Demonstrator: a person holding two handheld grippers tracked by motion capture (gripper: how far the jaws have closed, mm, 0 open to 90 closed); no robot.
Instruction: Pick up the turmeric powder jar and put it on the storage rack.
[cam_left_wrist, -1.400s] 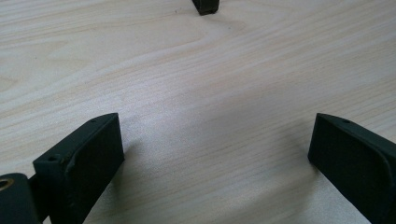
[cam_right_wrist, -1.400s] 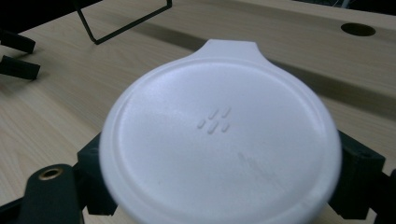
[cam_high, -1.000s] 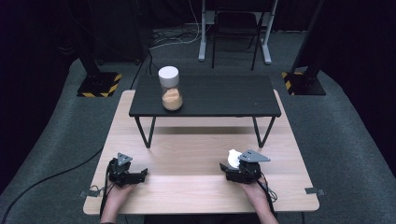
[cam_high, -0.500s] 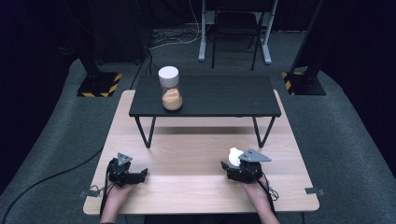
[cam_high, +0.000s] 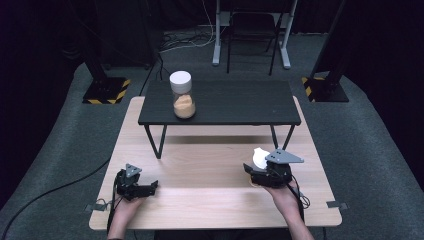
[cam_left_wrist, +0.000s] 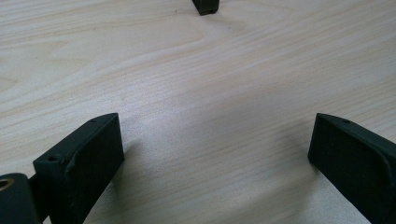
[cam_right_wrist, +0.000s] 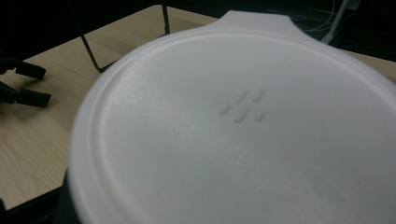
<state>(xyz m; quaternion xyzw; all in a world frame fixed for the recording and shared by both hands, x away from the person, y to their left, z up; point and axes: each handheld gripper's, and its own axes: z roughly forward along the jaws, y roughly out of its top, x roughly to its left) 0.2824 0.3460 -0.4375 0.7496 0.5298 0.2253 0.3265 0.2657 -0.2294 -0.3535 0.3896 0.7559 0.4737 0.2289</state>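
My right gripper (cam_high: 253, 171) is shut on a round white plastic lid (cam_high: 259, 158), held just above the wooden table (cam_high: 210, 200) at its right side. In the right gripper view the lid (cam_right_wrist: 243, 135) stands close to the camera, with a small tab at its top edge, and it hides the jaws. My left gripper (cam_high: 151, 186) rests on the table at the left, open, with bare wood between its fingers (cam_left_wrist: 84, 158). A clear jar (cam_high: 183, 97) with a white cap and orange contents stands on the left part of the small black table (cam_high: 240, 102).
The small black table stands on thin metal legs (cam_high: 159, 142) across the far half of the wooden table. Cables trail from both grippers toward the near edge. The left gripper (cam_right_wrist: 23, 86) lies far off at the left of the right gripper view.
The white lid in my right gripper has shifted slightly to the right and tipped up a little. My left gripper has not moved.
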